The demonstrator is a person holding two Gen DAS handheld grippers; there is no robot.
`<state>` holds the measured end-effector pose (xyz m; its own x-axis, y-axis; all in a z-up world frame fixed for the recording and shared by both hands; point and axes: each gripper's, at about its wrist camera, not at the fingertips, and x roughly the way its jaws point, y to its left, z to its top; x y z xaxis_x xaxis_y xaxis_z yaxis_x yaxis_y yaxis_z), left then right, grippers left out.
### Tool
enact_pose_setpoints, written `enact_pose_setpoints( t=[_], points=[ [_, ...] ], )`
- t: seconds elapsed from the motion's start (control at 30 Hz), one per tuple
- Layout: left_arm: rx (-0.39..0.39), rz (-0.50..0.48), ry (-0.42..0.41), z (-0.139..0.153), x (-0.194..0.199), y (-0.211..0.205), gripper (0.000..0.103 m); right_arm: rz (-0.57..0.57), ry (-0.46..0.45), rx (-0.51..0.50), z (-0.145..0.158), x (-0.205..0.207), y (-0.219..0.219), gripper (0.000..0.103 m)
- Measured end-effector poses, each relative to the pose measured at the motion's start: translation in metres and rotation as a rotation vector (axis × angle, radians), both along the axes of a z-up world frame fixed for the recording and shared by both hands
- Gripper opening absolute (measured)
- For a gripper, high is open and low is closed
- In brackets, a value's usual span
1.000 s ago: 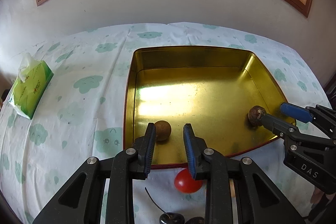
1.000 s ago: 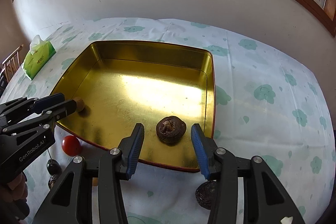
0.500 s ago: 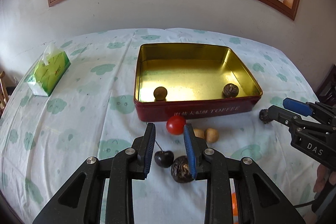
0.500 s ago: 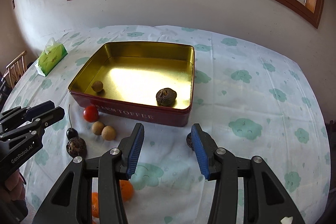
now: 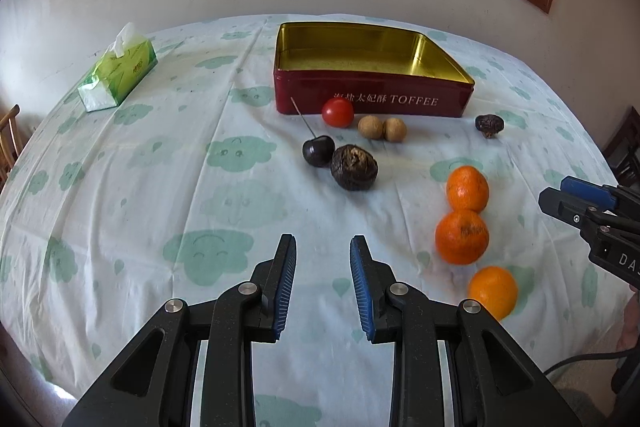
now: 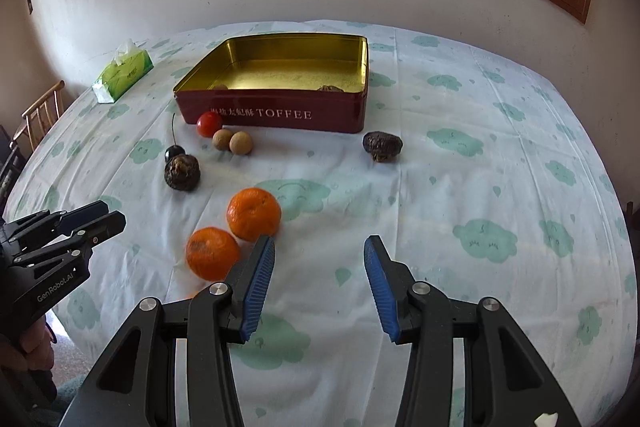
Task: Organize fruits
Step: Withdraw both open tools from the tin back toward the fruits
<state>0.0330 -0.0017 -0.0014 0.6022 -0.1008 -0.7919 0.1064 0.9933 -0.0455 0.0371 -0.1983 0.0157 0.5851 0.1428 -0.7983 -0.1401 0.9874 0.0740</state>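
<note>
A red toffee tin (image 5: 374, 95) (image 6: 276, 111) with a gold inside stands at the back of the table; two small fruits barely show over its front wall. In front of it lie a red tomato (image 5: 338, 112) (image 6: 209, 124), two tan longans (image 5: 382, 128) (image 6: 233, 141), a dark cherry (image 5: 318, 151) (image 6: 175, 152) and two dark wrinkled fruits (image 5: 354, 167) (image 6: 382, 145). Three oranges (image 5: 467, 188) (image 6: 253, 213) lie nearer. My left gripper (image 5: 323, 283) (image 6: 106, 215) is open and empty above the cloth. My right gripper (image 6: 319, 285) (image 5: 556, 193) is open and empty, right of the oranges.
A green tissue pack (image 5: 118, 74) (image 6: 123, 71) lies at the back left. The table has a white cloth with green cloud prints (image 6: 484, 239). A wooden chair (image 6: 40, 115) stands past the left edge. A wall is behind the table.
Both grippers have pulled back from the tin toward the near side of the table, empty. The longan and dark fruit stay in the tin. The oranges have come into view.
</note>
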Motion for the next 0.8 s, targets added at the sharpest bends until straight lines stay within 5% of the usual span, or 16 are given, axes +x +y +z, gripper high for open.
enact_pose_setpoints(
  t=[0.43,0.8],
  points=[
    [-0.010,0.061,-0.071,0.015,-0.056,0.016,0.030,0.091,0.022,-0.004,-0.007,-0.061,0.029,0.044],
    [-0.006,0.081,-0.041,0.007,-0.054,0.018,0.030,0.148,0.055,-0.009,-0.017,-0.062,0.042,0.044]
  ],
)
